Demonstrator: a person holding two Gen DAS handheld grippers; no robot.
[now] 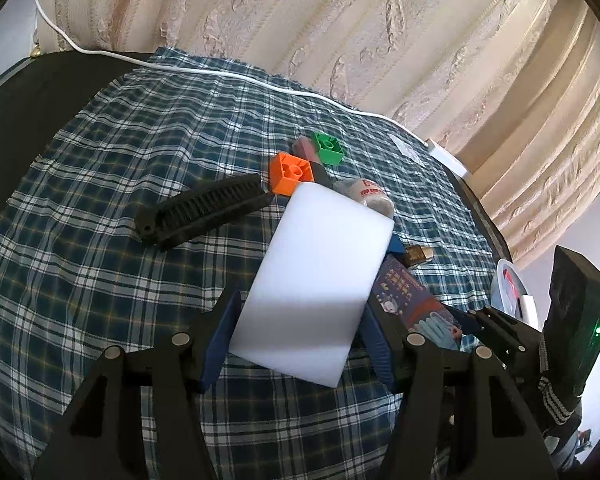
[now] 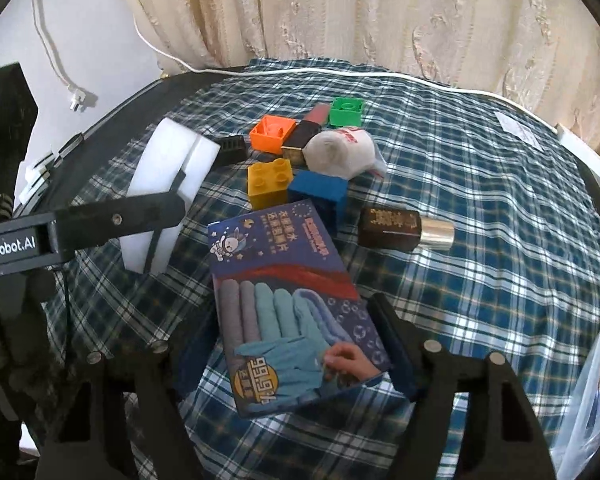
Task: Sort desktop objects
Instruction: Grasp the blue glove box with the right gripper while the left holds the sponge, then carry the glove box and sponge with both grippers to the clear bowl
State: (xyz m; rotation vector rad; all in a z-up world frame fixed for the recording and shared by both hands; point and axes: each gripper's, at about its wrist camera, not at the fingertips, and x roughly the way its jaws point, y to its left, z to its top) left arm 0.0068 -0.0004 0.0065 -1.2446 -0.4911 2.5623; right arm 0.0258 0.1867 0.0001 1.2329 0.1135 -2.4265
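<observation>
In the left wrist view, the left gripper (image 1: 296, 316) holds a white sponge (image 1: 320, 264) off the checked cloth (image 1: 100, 280), its blue pads pressed against the sponge's two long sides; the sponge's long axis runs forward, away from the camera.

In the right wrist view, the right gripper (image 2: 296, 344) straddles the near end of a glove box (image 2: 288, 304) lying flat on the cloth. The box's long axis runs away from the jaws, tilted slightly left. The jaws stand about as wide as the box; whether the pads press its sides I cannot tell. This hand is plainly the nearer one to the box.
</observation>
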